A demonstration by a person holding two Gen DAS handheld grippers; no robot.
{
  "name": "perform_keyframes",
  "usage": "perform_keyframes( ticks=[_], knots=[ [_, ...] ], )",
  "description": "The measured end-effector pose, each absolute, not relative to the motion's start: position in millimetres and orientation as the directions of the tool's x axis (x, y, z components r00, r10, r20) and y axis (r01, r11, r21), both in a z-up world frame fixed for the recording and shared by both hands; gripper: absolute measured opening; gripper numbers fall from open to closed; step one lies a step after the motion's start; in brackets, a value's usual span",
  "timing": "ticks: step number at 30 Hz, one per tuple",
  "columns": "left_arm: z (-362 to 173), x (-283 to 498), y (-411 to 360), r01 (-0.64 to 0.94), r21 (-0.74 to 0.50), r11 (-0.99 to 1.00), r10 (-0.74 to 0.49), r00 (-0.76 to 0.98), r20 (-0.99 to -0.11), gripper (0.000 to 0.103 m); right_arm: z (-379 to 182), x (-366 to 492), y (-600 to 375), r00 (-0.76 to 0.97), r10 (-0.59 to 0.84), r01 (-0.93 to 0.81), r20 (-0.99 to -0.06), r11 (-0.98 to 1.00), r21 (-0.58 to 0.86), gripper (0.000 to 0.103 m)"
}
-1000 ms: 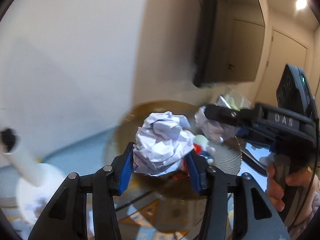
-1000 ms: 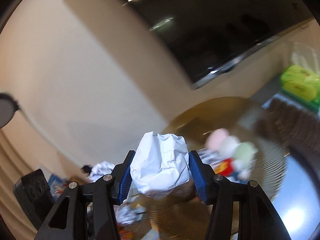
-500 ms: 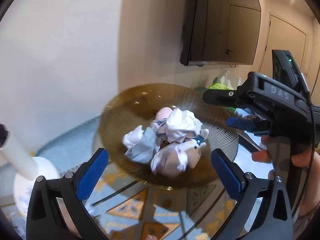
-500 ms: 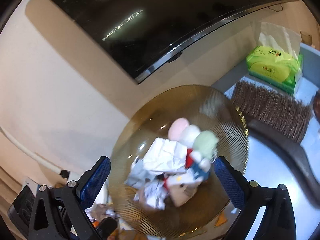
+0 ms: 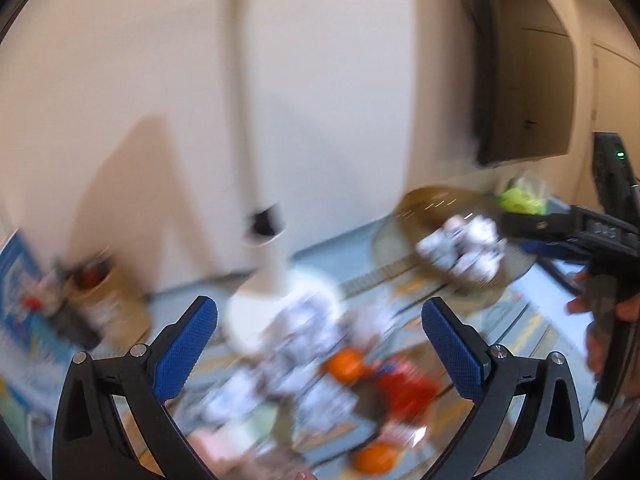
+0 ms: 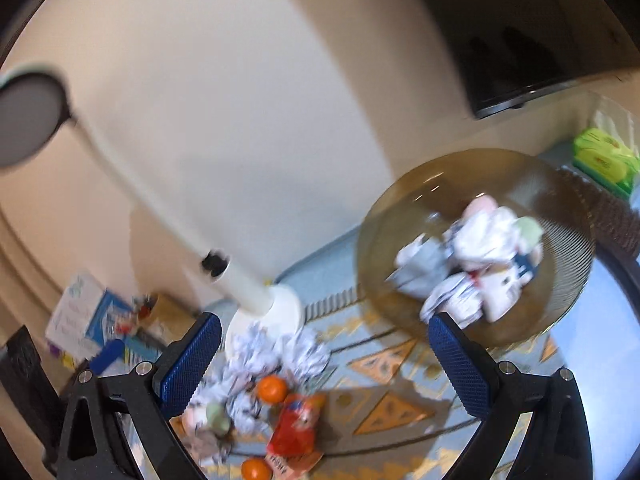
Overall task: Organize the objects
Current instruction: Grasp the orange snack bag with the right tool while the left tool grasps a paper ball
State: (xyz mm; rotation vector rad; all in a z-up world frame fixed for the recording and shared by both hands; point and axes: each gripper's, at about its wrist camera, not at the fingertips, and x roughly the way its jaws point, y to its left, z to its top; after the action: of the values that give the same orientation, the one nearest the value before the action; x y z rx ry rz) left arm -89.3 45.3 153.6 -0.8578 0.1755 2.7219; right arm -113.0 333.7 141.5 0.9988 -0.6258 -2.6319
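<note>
Right wrist view shows my right gripper (image 6: pixel 324 354) wide and empty above crumpled white paper balls (image 6: pixel 276 354), smooth oranges (image 6: pixel 272 388) and a glossy red packet (image 6: pixel 296 426) on the patterned rug (image 6: pixel 384 396). More wads fill the ribbed amber glass bowl (image 6: pixel 384 216) to the right. My left gripper (image 5: pixel 320 350) is spread wide too, over the same blurred pile.

We saw a patterned tabletop (image 6: pixel 384 364) below our spread right gripper (image 6: pixel 324 364). Between its fingers lay crumpled paper balls (image 6: pixel 280 352), an orange (image 6: pixel 272 388) and a red packet (image 6: pixel 296 424). An amber ribbed bowl (image 6: pixel 400 240) rested ahead to the right; a white lamp base (image 6: pixel 280 304) stood just ahead.
</note>
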Motion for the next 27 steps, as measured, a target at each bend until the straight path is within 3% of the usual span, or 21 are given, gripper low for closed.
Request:
perform_keyframes(
  ticks=[5,16,27],
  knots=[
    [106,-58,1,-0.232,0.061,-0.971,0.143,-0.765,-0.628,0.102,108,-101,284,-0.663,-0.403,0.166,-0.630,-0.901,0.401,0.103],
    [9,-41,8,-0.210,0.014,-0.978,0.127,-0.645,-0.754,0.102,19,-116,224,-0.503,-0.319,0.219,-0.803,-0.946,0.239,0.103],
    [-1,-66,9,-0.171,-0.017,-0.985,0.115,-0.584,-0.804,0.102,0,-125,206,-0.574,-0.191,0.263,-0.796,-0.964,0.041,0.103]
  ],
)
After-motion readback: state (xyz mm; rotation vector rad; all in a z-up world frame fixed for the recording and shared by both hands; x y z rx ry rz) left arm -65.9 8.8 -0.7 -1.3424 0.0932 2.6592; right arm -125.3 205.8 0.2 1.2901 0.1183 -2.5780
